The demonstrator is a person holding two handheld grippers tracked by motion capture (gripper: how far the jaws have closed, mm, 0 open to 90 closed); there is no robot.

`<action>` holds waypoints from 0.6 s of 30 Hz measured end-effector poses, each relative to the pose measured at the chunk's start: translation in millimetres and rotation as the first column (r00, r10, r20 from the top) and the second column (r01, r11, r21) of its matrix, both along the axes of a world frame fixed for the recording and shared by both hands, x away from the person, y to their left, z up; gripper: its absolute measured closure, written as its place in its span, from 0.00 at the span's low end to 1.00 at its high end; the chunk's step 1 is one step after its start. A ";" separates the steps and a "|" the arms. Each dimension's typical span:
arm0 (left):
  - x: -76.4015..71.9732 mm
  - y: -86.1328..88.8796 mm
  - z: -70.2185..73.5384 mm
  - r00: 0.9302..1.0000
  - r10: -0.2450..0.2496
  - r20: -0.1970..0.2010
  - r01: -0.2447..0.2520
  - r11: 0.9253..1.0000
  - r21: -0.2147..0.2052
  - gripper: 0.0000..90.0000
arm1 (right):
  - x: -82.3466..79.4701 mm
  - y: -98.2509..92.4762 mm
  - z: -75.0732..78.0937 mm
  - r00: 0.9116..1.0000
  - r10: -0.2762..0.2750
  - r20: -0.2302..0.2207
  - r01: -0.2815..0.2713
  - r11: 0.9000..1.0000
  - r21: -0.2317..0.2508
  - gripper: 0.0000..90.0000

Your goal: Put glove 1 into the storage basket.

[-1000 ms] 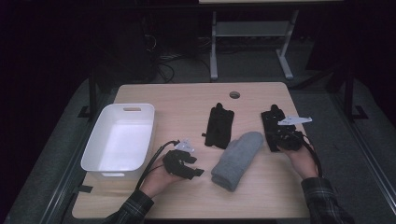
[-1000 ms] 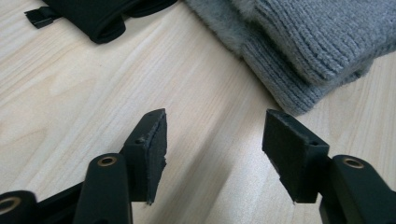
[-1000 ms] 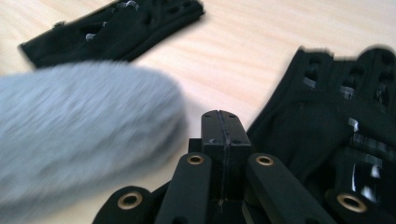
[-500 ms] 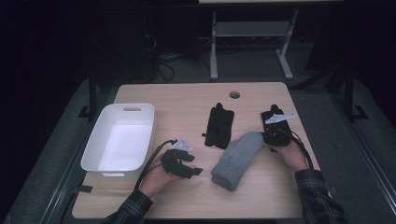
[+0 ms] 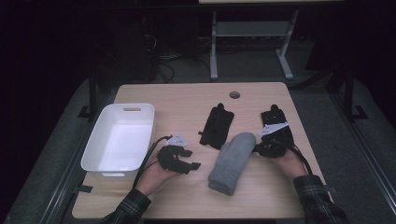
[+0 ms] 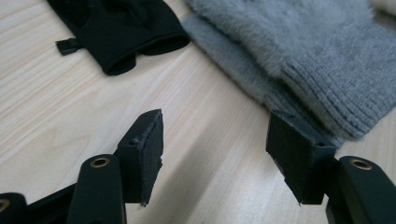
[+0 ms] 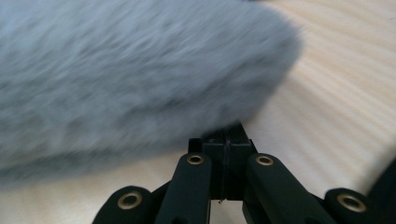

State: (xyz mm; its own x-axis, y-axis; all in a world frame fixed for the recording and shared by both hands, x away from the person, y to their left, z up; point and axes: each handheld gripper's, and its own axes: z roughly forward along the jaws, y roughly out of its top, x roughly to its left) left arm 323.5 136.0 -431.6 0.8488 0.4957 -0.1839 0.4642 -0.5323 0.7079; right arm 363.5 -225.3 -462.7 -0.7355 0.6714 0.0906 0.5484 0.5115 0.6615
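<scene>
No brand, label or legible writing shows on any item.

Near edge of the tabletop (image 5: pixel 196 196): the left gripper (image 5: pixel 189 164) lies left of centre, jaws spread with bare wood between the pads, aimed toward the grey mitten (image 5: pixel 232 161). In the left gripper view the ribbed knit cuff of the mitten sits just beyond one pad (image 6: pixel 299 158), not touching it.

The mitten is fuzzy, rounded at the tip and ribbed at the cuff. Its long axis runs diagonally, cuff toward the near edge, tip toward the far right corner. It lies on the near half, slightly right of centre.

The right gripper (image 7: pixel 224 140) sits at the mitten's tip, toward the right edge, jaws pressed together on nothing, tips at the fuzzy edge.

Farther back: a black glove (image 5: pixel 217 125) of smooth fabric at the centre, long axis running near to far. A white plastic bin (image 5: pixel 95 149), rectangular, stands at the left edge.
</scene>
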 end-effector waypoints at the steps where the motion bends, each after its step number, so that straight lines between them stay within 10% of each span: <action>1: -0.5 -0.7 0.3 1.000 -0.003 -0.006 0.003 1.000 -0.007 0.40 | -2.8 1.1 0.0 1.000 0.007 -0.007 -0.007 1.000 0.003 1.00; 18: 4.6 -9.0 10.1 1.000 -0.013 0.013 0.014 0.999 -0.034 0.40 | -62.4 42.6 -1.0 0.967 0.252 -0.036 -0.249 0.966 0.073 1.00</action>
